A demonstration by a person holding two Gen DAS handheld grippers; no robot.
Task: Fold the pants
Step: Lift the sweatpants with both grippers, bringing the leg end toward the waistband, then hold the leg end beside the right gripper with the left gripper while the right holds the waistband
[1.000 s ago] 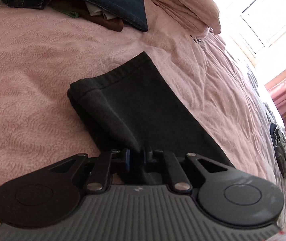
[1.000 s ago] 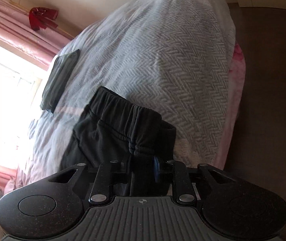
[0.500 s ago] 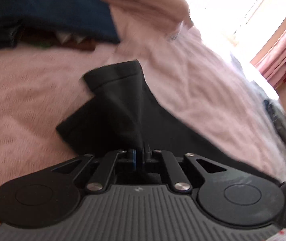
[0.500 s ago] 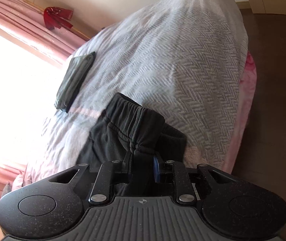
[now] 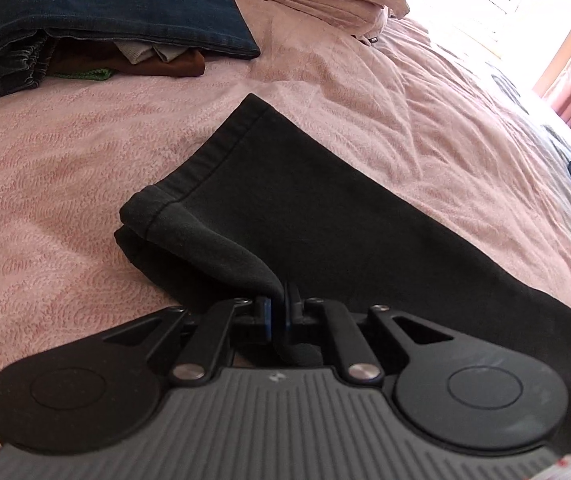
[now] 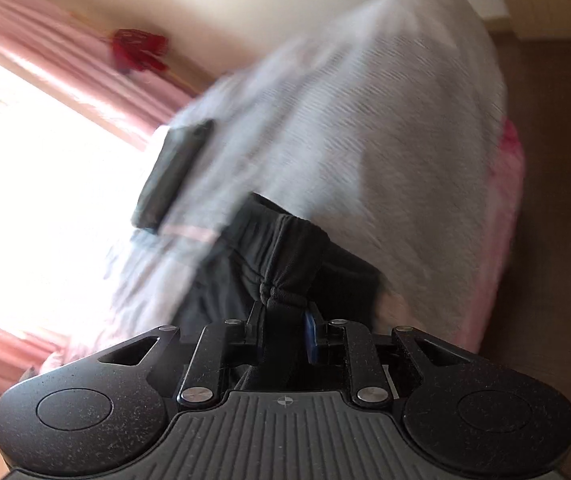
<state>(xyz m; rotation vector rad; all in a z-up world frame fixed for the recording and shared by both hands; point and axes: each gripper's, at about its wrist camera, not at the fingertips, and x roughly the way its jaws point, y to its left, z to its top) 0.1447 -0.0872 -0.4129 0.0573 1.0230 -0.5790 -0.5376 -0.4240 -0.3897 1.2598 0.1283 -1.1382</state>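
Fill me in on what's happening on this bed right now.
A person is folding black pants on a pink bedspread, a handheld gripper in each hand. The left gripper is clamped on fabric near the leg hems; the right gripper is clamped on the elastic waistband. Folded jeans sit farther back.

Pants (image 5: pixel 325 216): black cloth, matt, soft and slightly fuzzy, with a stitched hem; the waistband (image 6: pixel 285 264) is gathered. Left gripper (image 5: pixel 278 312): matt black plastic, ribbed grey housing, bright metal pins, blue pads. Right gripper (image 6: pixel 285 328): the same plastic, finely speckled. Bedspread (image 5: pixel 65 168): pink cloth with a rough, wavy embossed texture. Grey cover (image 6: pixel 385 128): coarse woven cloth, blurred. Jeans (image 5: pixel 125 4): dark blue denim. Curtain (image 6: pixel 57 52): pink pleated fabric.
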